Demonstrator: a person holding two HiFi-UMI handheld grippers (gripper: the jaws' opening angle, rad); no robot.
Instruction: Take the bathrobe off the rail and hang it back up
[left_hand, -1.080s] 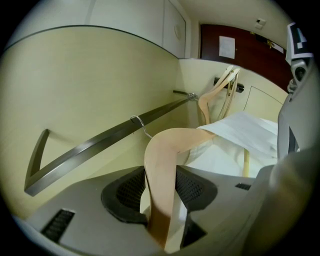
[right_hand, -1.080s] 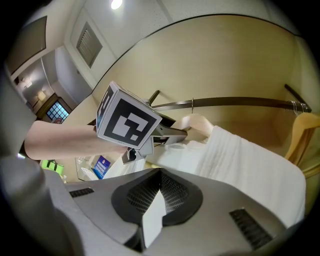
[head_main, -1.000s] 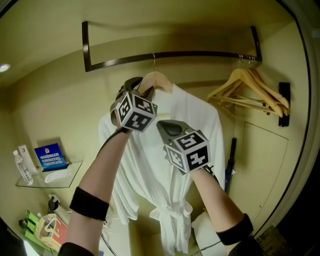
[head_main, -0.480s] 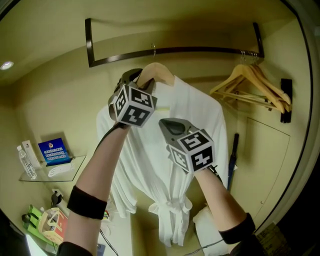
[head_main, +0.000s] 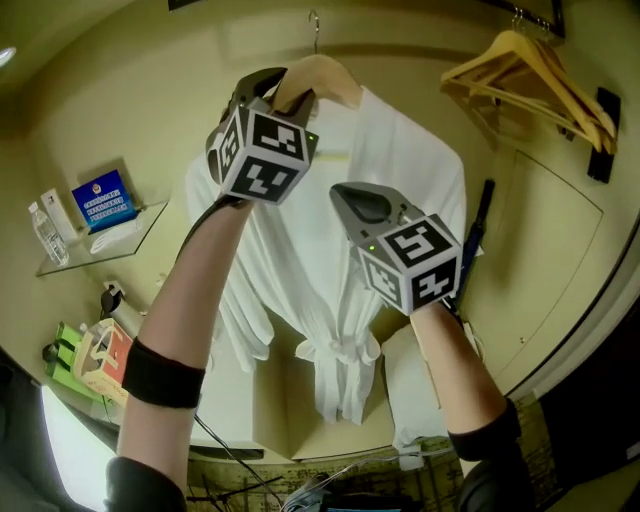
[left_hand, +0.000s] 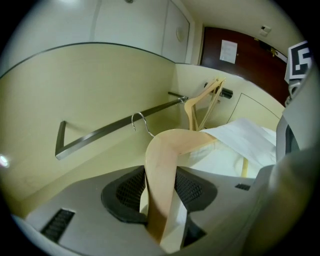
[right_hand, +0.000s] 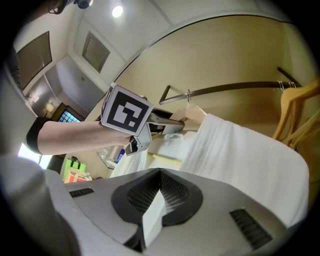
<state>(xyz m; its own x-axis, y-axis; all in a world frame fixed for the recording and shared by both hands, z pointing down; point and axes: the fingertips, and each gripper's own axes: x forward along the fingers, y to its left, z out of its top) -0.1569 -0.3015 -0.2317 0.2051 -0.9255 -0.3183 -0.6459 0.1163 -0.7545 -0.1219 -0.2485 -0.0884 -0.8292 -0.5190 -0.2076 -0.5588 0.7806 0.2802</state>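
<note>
My left claw (left_hand: 161, 192) clamped on hanger (left_hand: 167, 150), right claw (right_hand: 158, 195) pinching bathrobe (head_main: 410, 170). Its hook (head_main: 315, 22) looks clear of rail (left_hand: 100, 132), so removal done; rehang left to do.

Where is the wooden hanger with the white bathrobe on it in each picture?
Head view: the pale wooden hanger is at top centre, held by the left gripper.
Left gripper view: bottom centre, clamped between the jaws.
Right gripper view: near the middle, only its shoulder shows above the white bathrobe.
Shared landmark: the bunch of empty wooden hangers, to its right in every view.
</note>
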